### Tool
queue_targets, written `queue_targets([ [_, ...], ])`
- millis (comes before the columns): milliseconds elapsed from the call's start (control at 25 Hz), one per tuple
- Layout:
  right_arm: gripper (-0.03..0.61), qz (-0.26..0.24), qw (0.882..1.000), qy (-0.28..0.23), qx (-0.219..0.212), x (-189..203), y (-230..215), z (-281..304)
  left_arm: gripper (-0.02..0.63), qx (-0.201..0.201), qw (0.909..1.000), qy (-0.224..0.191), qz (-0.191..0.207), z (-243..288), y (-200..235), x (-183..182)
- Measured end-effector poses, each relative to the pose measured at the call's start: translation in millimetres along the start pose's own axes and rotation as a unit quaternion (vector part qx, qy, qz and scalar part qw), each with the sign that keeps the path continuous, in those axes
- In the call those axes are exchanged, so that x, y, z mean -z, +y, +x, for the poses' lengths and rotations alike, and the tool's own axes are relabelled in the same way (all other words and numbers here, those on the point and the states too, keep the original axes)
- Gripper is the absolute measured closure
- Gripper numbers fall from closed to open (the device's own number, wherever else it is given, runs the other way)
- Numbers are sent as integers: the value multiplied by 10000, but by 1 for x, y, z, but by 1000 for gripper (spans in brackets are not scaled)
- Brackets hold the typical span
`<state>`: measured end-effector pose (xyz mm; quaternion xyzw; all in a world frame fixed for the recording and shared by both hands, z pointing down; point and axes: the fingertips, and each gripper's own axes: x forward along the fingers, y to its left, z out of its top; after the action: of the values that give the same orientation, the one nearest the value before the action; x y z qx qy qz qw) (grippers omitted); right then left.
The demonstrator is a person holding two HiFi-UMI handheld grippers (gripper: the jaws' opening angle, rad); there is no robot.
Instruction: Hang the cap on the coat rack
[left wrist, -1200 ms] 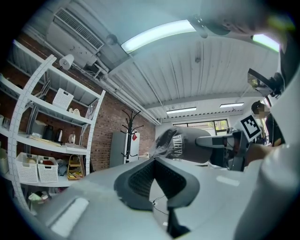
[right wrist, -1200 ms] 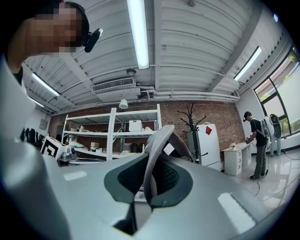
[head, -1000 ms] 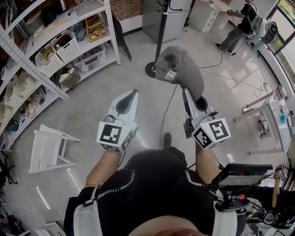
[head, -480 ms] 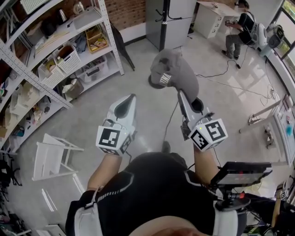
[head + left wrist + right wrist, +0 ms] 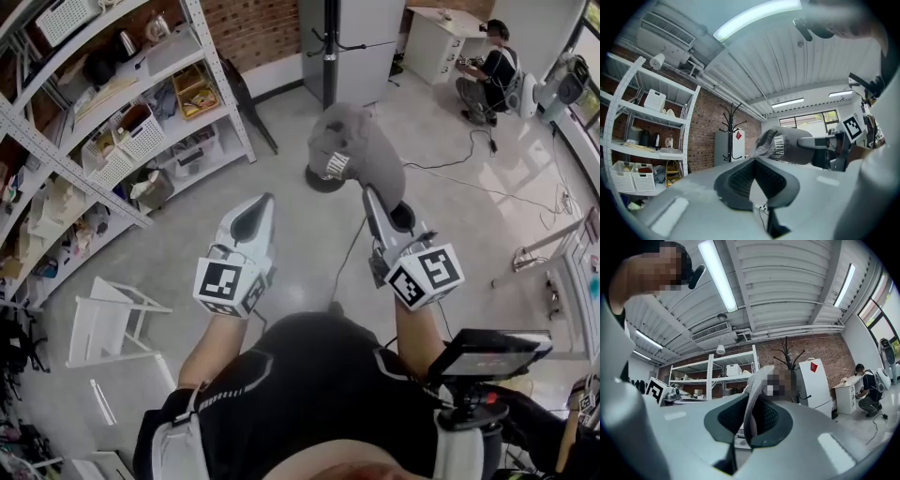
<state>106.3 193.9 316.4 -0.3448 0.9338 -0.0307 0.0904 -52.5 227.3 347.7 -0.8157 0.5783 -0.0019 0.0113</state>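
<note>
Well apart from coat rack [image 5: 329, 52], cap [image 5: 361, 150] brim in right gripper [image 5: 371, 194]

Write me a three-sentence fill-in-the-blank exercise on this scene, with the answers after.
The right gripper clamps the cap, whose colour is ___.
The left gripper holds ___.
The coat rack, which the cap has not yet reached, is ___ in colour.
Missing words: grey; nothing; black.
</note>
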Motion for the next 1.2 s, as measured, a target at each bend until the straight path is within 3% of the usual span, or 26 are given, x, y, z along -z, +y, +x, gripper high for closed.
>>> queue_targets([
  [600, 548, 207, 9992, -32, -334, 1, -107, -11, 611, -387, 9988, 224, 222, 77, -42, 6],
  [880, 548, 199, 9988, -14, -457, 6, -117, 17, 611, -382, 9990, 188, 142, 102, -25, 10],
  [1200, 548, 80, 9994, 146, -296, 15, -125, 71, 611, -214, 9998, 17, -20, 140, 26, 14],
])
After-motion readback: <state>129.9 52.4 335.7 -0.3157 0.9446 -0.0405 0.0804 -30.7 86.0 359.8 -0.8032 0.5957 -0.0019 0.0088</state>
